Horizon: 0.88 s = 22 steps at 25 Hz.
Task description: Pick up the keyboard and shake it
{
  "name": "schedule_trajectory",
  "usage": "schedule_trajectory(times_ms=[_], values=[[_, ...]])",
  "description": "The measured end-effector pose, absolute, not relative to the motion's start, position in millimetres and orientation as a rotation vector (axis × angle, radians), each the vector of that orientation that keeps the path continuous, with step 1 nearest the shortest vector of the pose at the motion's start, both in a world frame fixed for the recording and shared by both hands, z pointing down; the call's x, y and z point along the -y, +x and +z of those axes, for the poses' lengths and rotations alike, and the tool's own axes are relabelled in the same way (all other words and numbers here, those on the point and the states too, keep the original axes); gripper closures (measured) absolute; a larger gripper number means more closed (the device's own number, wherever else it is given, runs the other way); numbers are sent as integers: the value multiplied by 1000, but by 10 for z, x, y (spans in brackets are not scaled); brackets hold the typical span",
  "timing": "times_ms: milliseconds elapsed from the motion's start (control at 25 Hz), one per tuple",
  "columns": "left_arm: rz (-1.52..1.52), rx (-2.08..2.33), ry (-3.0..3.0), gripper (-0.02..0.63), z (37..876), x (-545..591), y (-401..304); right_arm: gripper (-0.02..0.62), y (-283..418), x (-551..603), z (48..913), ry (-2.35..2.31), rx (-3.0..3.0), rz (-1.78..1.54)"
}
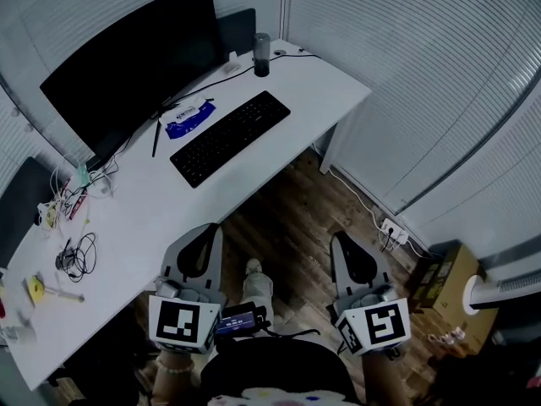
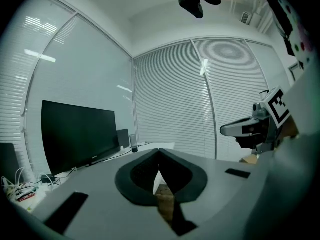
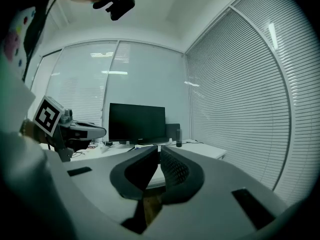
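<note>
In the head view, one black keyboard (image 1: 230, 137) is lying on the white tabletop (image 1: 321, 87), well ahead of the left claw (image 1: 213, 227) and ahead and to the left of the right claw (image 1: 338, 236). Both claws are hanging off the tabletop's near edge, over the wooden floor, apart from each other, and neither is touching anything. Beyond the keyboard, one wide monitor (image 1: 127, 66) is standing, with one blue pack of wipes (image 1: 188, 117) and one dark cylinder (image 1: 261, 54) sitting close by. That is making two claws and one of each thing on the tabletop.

In the left gripper view, the left claw (image 2: 159, 150) is showing its jaws pressed together at the tips, with nothing between them. The monitor (image 2: 77, 134) is rising ahead and to the left of it, and the right claw (image 2: 250, 129) is floating off to its right. I am not making out the keyboard here.

In the right gripper view, the right claw (image 3: 159, 146) is likewise closed and empty, pointing toward the monitor (image 3: 136, 123), with the left claw (image 3: 75, 131) off to its left.

The keyboard is looking slim, stiff and light, long enough to be wanting a claw on each short end. Its smooth plastic edges are probably going to be slippery, it is sitting low on the tabletop, and loose keys may be rattling under a hard shake. Both claws are needing to open first.
</note>
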State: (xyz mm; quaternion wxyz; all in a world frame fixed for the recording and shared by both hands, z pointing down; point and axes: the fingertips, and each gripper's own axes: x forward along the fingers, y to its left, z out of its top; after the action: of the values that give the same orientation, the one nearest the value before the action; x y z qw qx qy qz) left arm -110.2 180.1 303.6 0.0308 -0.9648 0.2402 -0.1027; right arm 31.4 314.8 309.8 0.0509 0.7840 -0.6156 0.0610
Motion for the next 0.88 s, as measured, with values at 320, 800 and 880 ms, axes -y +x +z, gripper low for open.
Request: schedule_trajectory(times_ms=[320, 800, 880], values=[[-292, -718, -3024, 589, 3085, -1173, -761, 552, 605, -2436, 3139, 2353, 1884, 190], [-254, -742, -3050, 589, 2974, -122, -451, 552, 826, -1271, 2937, 2223, 1876, 15], [-230, -749, -3074, 589, 2954, 21, -403, 552, 882, -1118, 2954, 2219, 1885, 34]])
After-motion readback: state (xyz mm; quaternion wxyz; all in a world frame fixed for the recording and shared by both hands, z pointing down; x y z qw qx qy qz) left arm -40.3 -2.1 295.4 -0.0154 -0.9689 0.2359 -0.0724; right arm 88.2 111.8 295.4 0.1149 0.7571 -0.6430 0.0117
